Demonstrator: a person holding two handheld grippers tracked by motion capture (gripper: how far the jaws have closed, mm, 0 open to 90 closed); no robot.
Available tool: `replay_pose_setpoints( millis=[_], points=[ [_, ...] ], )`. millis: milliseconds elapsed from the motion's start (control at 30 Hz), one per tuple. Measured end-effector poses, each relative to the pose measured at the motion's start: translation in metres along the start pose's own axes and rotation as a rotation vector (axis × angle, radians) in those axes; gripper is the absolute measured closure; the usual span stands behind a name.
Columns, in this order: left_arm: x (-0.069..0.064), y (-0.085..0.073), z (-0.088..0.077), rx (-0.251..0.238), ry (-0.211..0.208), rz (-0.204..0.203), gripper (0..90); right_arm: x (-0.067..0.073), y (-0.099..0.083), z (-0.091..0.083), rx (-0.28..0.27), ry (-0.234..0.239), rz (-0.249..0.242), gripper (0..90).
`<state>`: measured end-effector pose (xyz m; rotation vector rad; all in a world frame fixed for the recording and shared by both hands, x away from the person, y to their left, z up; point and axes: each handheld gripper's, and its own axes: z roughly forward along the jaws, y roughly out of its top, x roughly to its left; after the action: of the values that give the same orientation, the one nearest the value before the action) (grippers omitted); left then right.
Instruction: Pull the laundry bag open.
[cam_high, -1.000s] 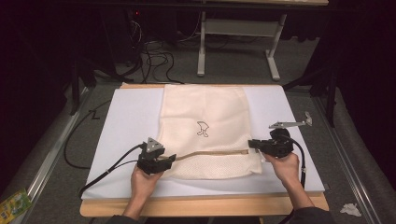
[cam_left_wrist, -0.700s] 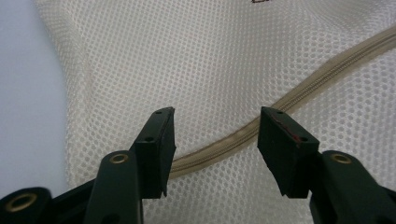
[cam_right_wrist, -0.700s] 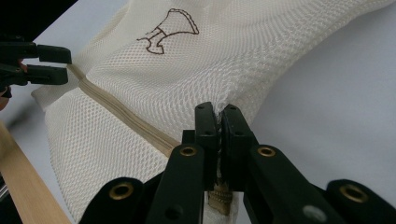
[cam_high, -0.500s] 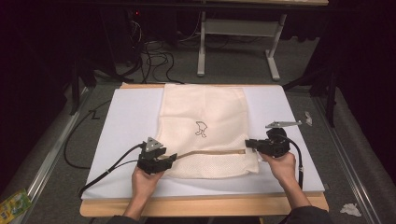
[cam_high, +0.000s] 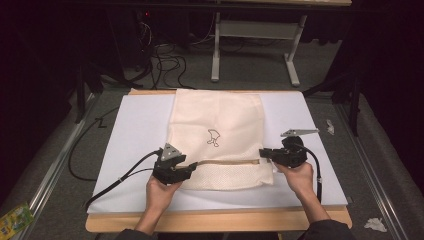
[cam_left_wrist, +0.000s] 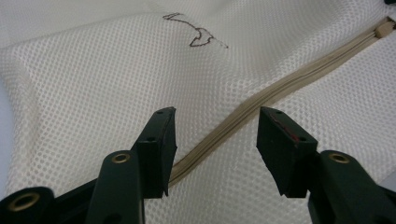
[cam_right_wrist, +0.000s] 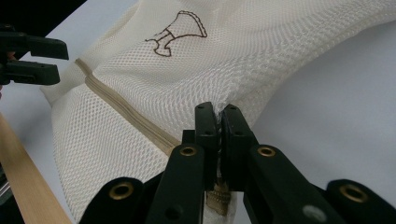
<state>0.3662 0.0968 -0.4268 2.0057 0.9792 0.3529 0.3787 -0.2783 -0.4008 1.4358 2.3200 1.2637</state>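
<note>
Comparing with a second before, the right claw (cam_right_wrist: 219, 140) had slid outward along the counter (cam_high: 220, 222) to the mesh laundry bag's (cam_high: 220, 125) right edge, where it stayed clenched on the fabric at the zipper's (cam_left_wrist: 261, 100) end. The left claw (cam_left_wrist: 215, 144) stood released, its jaws apart with the zipper running between them near the bag's left side. That spread probably meant the zipper was tensioned, ready for the left claw to grasp.

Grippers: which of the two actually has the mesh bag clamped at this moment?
The right gripper: its jaws are shut on the mesh bag at the zipper's end. The left gripper stands open, jaws either side of the zipper, pinching nothing.
</note>
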Motion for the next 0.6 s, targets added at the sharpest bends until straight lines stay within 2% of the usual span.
replay_pose_setpoints(
  millis=[467,500,600],
  points=[
    [-0.021,0.013,0.008,-0.002,-0.073,0.027,50.3,0.005,0.003,0.004,-0.004,0.009,-0.013,88.1],
    [-0.025,0.015,0.009,0.001,-0.058,0.053,50.5,0.005,0.003,0.004,-0.005,0.011,-0.013,88.1],
    [-0.032,0.017,0.011,0.003,-0.078,0.065,50.3,0.006,0.003,0.006,-0.006,0.016,-0.015,88.1]
  ],
)
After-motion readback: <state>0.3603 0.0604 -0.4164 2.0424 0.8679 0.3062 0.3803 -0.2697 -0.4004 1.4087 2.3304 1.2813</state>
